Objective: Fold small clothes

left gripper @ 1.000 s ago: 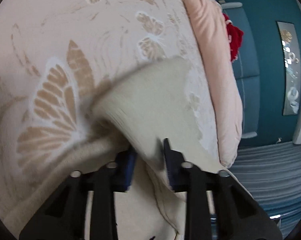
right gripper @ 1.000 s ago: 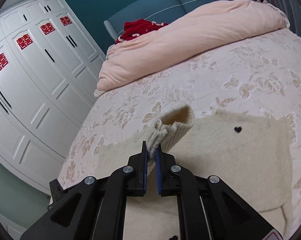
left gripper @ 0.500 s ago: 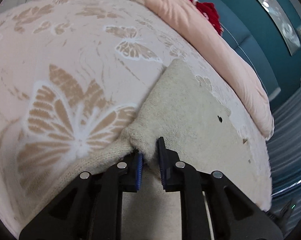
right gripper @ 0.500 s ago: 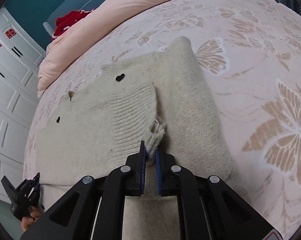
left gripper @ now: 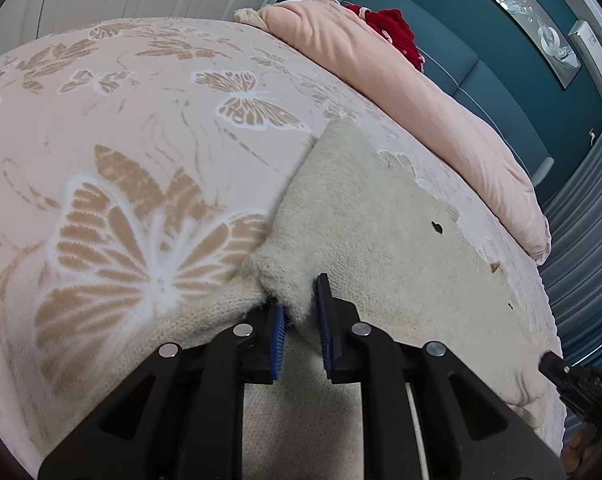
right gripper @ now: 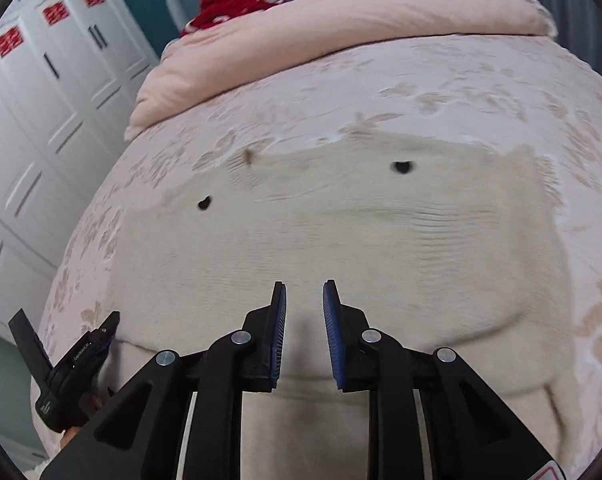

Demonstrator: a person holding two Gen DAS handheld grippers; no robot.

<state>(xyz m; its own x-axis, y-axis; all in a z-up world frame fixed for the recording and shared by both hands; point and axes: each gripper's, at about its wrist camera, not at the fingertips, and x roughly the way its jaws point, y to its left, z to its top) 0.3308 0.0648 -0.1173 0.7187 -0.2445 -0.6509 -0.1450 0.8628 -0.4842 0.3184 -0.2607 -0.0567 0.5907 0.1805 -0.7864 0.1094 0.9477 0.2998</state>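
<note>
A small cream knit sweater with small black heart marks lies spread on the bed, with one side folded over its body. My left gripper has its jaws parted a little around a bunched corner of the sweater, which still sits between the blue pads. The sweater also shows in the left wrist view. My right gripper is open and empty, just above the sweater's near part. The left gripper shows at the lower left of the right wrist view.
The bed cover is pink with tan butterflies. A rolled pink duvet lies along the far side, with a red garment behind it. White wardrobes stand to the left. The bed's edge runs close to the left gripper.
My right gripper has let go of the sweater's sleeve and opened, then drawn back. My left gripper's jaws have parted slightly on the laid-down corner. The folded part now lies flat.
</note>
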